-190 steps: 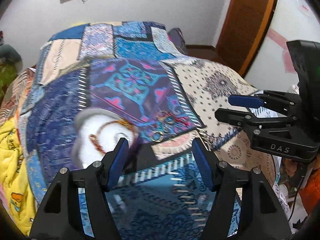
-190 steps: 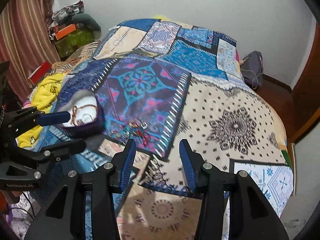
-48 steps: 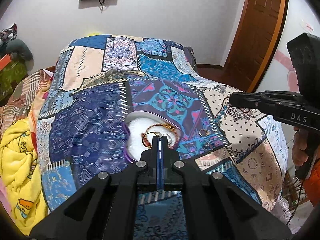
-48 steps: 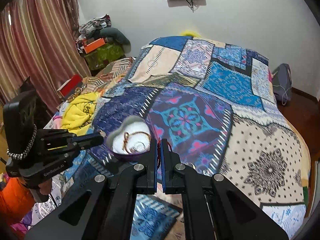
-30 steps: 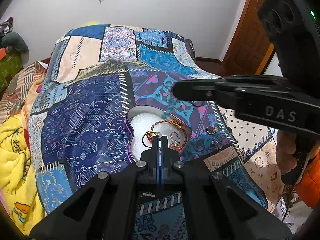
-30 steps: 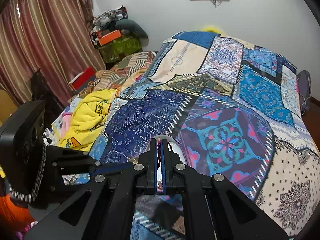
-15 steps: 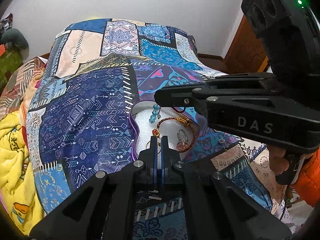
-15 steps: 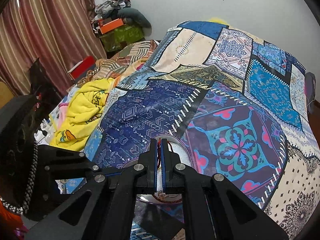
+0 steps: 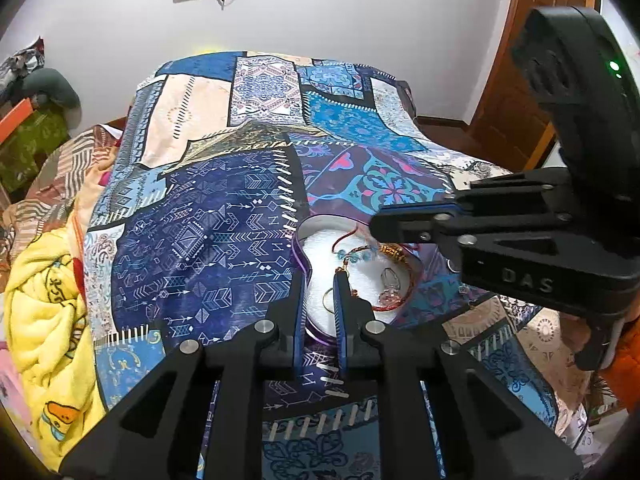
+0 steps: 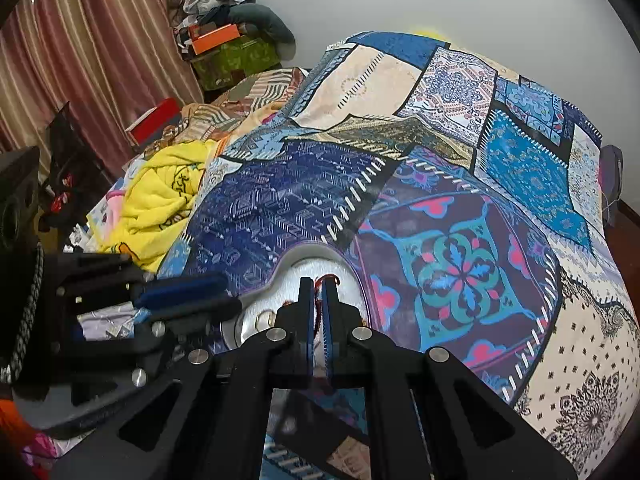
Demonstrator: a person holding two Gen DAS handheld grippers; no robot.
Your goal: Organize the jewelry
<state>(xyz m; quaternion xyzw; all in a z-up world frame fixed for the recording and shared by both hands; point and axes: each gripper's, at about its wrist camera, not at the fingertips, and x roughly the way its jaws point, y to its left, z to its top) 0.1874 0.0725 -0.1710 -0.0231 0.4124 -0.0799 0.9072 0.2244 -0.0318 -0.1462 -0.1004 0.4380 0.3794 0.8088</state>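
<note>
Tangling, most likely: right gripper [image 10: 317, 284] over the purple-rimmed, heart-shaped dish with white lining [image 9: 316, 236] on the patchwork bedspread [image 9: 224, 216], jaws clenched on a red corded bracelet [image 10: 326, 279]. Left gripper [image 9: 317, 280] low over the same dish, jaws opening, nothing pinched, gold ring [image 9: 329, 302] just beyond. Could snag cord on the beaded pieces, or tip the dish on soft bedding.

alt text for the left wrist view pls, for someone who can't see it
The left tongs are opening, nothing between them, over a purple-rimmed jewelry dish holding bracelets and a gold ring on a patchwork quilt. The right tongs, shut on a red cord, reach in from the right.
</note>
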